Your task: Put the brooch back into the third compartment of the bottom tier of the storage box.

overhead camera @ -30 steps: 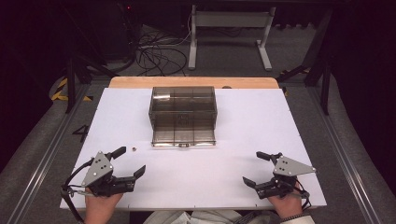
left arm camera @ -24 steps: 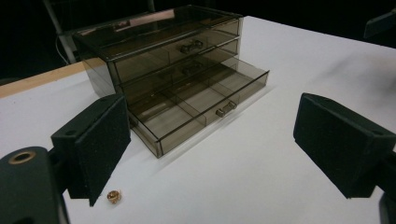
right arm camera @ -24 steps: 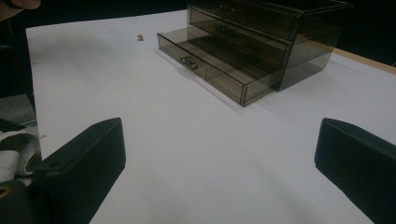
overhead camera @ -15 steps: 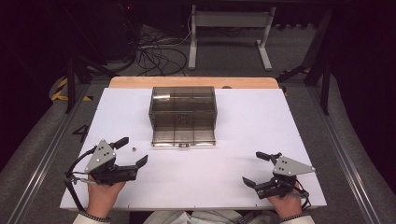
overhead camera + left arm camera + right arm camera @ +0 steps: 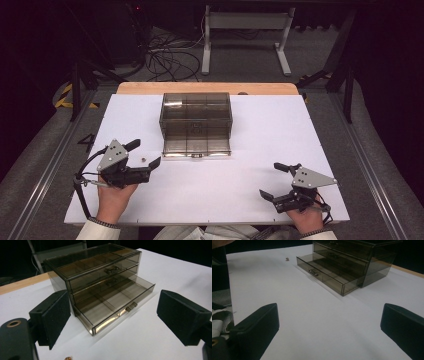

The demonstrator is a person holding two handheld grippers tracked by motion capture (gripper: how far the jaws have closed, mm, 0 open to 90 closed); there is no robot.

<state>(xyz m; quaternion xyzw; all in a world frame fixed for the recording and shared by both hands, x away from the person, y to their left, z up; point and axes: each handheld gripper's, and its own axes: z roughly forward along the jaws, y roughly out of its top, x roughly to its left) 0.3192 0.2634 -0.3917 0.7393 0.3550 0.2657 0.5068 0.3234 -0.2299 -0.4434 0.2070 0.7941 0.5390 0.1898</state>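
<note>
Evidently the left gripper (image 5: 144,154) is held open astride the small brass piece (image 5: 143,159) for pickup; the bottom drawer (image 5: 196,144) is pulled out to receive it; the right gripper (image 5: 275,181) is parked open.

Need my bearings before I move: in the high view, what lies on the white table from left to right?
Left gripper → small brass piece → smoky drawer box, bottom drawer pulled out → right gripper.

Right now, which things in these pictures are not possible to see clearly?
- Small brass piece: too small in the high view, cut by the bottom edge in the left gripper view; its kind is unclear.
- Open bottom drawer of the drawer box: tinted walls and glare hide any small contents.
- Box's back side: hidden by the box itself.
</note>
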